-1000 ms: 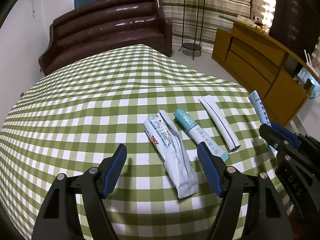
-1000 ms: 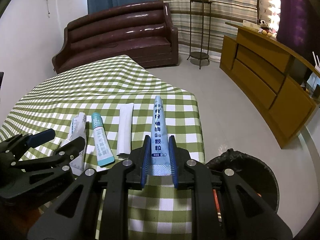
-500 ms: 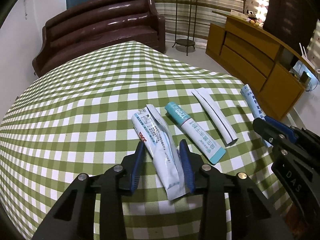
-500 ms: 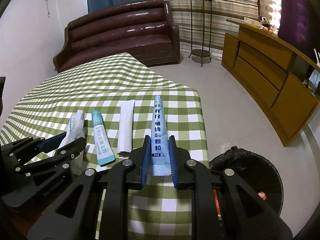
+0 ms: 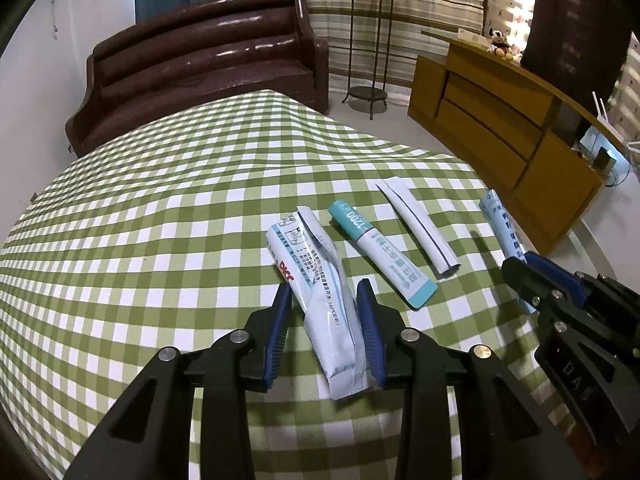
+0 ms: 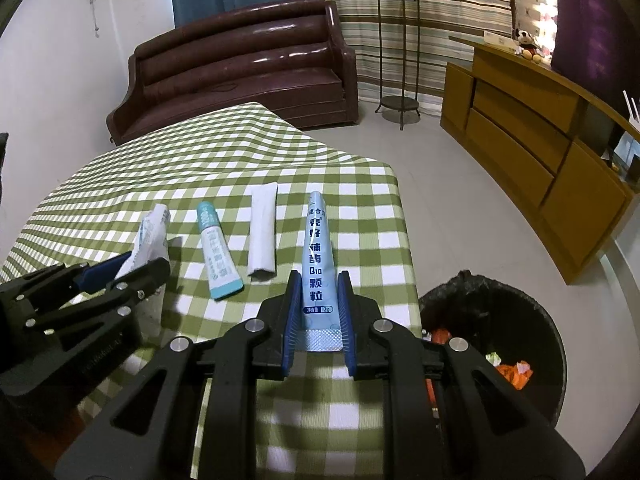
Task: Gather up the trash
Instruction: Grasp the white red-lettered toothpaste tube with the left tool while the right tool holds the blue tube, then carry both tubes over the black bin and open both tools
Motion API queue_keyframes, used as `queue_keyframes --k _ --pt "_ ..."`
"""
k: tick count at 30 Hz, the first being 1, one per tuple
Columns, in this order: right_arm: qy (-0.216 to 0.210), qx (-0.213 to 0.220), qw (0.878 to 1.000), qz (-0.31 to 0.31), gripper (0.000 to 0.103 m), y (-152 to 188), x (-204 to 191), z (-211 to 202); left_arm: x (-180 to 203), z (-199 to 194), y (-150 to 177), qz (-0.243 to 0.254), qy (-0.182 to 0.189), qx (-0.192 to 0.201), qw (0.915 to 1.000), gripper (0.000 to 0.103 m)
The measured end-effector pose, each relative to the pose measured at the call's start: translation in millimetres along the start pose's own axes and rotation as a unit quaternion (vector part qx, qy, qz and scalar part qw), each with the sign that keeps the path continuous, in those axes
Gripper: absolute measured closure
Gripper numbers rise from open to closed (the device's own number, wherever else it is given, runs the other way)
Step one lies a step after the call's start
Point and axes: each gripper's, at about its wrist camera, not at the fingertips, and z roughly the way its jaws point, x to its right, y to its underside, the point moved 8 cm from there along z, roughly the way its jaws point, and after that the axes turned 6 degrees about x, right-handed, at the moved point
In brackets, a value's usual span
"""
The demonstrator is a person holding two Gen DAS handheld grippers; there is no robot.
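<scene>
Four sachets lie in a row on the green checked tablecloth (image 5: 160,208). My left gripper (image 5: 324,304) is shut on the leftmost one, a pale blue and white wrapper with red letters (image 5: 316,280), and holds it by its sides. My right gripper (image 6: 319,292) is shut on the rightmost one, a light blue sachet with dark print (image 6: 318,256). Between them lie a teal-capped sachet (image 5: 380,252) and a plain white sachet (image 5: 420,224). The left gripper also shows in the right wrist view (image 6: 132,268).
A black-lined trash bin (image 6: 500,320) with orange scraps stands on the floor just right of the table's edge. A dark brown sofa (image 5: 200,72) is behind the table. A wooden cabinet (image 5: 500,128) and a plant stand (image 5: 368,48) are at the right.
My left gripper has moved forward over the leftmost wrapper and its jaws have gone from wide open to shut on it. My right gripper stays shut on the light blue sachet.
</scene>
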Motion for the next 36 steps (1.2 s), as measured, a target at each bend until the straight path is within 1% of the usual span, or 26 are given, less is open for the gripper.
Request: queue_keyframes --k 10,20,28,36 --pt "0.002 -0.001 1.0 0.005 0.085 16.5 0.1 -26.0 -5.0 -28.3 12.8 0.011 -0.004 0.022 0.9997 0.069" --pt "0.009 0.008 1.0 0.01 0.085 27.9 5.8 -54.2 1.4 -48.6 26.5 0.022 0.007 0.032 0.9992 0.069" --pt "0.03 0.014 0.999 0.016 0.085 35.6 25.6 -74.3 21.8 -61.7 32.4 0.036 0.024 0.044 0.9981 0.07" --pt "0.065 0.022 0.997 0.033 0.085 41.2 61.5 -92.5 61.9 -65.8 31.9 0.064 0.051 0.054 0.9952 0.07"
